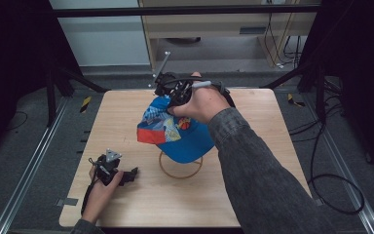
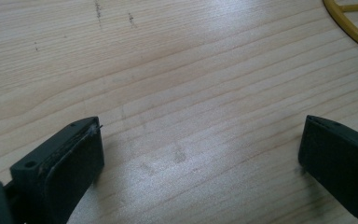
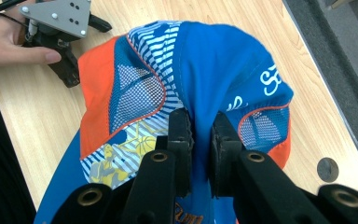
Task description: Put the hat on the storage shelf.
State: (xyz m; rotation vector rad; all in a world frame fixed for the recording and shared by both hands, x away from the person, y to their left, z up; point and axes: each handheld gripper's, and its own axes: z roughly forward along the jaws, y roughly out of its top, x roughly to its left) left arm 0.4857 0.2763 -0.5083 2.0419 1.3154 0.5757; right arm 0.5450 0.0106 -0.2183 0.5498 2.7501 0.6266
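A blue cap (image 1: 175, 129) with orange panels, mesh and printed patches hangs over a yellow ring stand (image 1: 180, 168) at the table's middle. My right gripper (image 1: 173, 95) is shut on a fold of the cap's crown (image 3: 200, 126), its jaws pinching the blue cloth from the far side. The cap (image 3: 205, 74) droops away below the jaws. My left gripper (image 1: 129, 175) rests low on the wood at the front left, jaws wide apart with bare table between them (image 2: 200, 154). An arc of the yellow ring (image 2: 349, 28) shows at that view's top right.
The wooden table (image 1: 126, 204) stands on a dark floor with metal rails (image 1: 24, 175) on both sides. Cables (image 1: 331, 190) lie on the floor at the right. A small round hole (image 3: 328, 169) sits near the table's edge.
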